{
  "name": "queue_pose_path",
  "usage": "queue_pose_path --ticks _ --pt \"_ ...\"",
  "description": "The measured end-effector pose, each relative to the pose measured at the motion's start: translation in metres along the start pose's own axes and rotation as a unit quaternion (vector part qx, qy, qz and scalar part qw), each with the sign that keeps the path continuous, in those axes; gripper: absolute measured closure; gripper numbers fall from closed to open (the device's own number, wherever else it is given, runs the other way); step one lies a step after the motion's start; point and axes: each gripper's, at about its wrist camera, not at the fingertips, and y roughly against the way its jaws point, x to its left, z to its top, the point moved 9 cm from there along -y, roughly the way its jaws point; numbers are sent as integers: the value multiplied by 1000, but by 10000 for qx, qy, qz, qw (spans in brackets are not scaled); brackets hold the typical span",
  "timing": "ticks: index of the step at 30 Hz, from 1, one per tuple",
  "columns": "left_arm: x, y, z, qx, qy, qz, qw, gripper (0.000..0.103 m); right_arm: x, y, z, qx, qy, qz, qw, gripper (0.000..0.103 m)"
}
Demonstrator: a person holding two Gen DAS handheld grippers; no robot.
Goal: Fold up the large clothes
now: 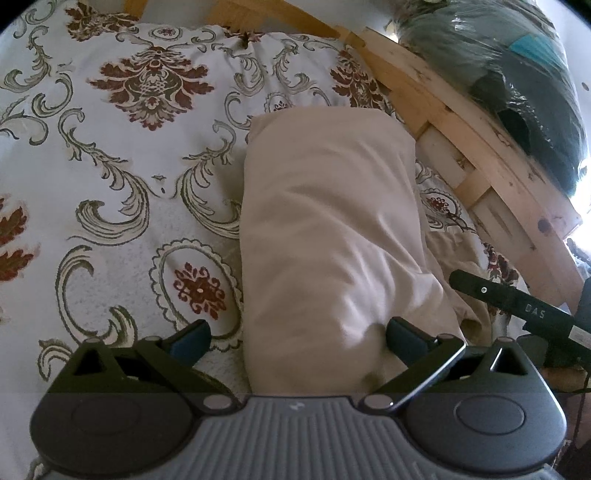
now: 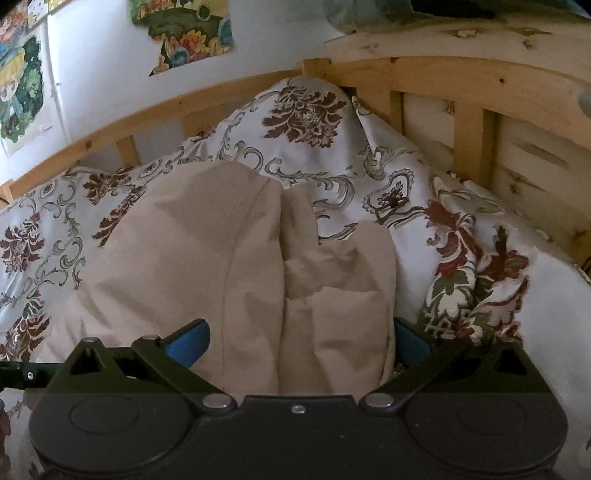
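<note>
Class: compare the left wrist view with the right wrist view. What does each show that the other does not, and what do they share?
Only the left wrist view shows a plastic-wrapped dark bundle beyond the bed rail, and the other gripper's black arm. Only the right wrist view shows colourful pictures on the wall. Both show the beige garment lying on the floral bedspread, the wooden bed frame, and open jaws astride the cloth: left gripper, right gripper.

Only readable text: "DAS" in pale letters on the black bar (image 1: pixel 517 308) of the right gripper, seen from the left wrist view (small white mark further along it, illegible). Wall posters (image 2: pixel 184 33) show no legible words.
</note>
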Motion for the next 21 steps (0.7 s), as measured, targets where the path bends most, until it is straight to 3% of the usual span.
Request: queue_pose_path --ticks 12,17,21 --pt "4 -5 1 168 360 -231 9989 0 2 -13 -5 113 117 -115 9998 1" --pt "6 -11 4 233 417 -397 9981 0 7 -14 -5 153 -7 246 9996 1" --pt "13 -17 15 406 811 -815 9925 0 2 -15 -7 153 -225 522 9983 1"
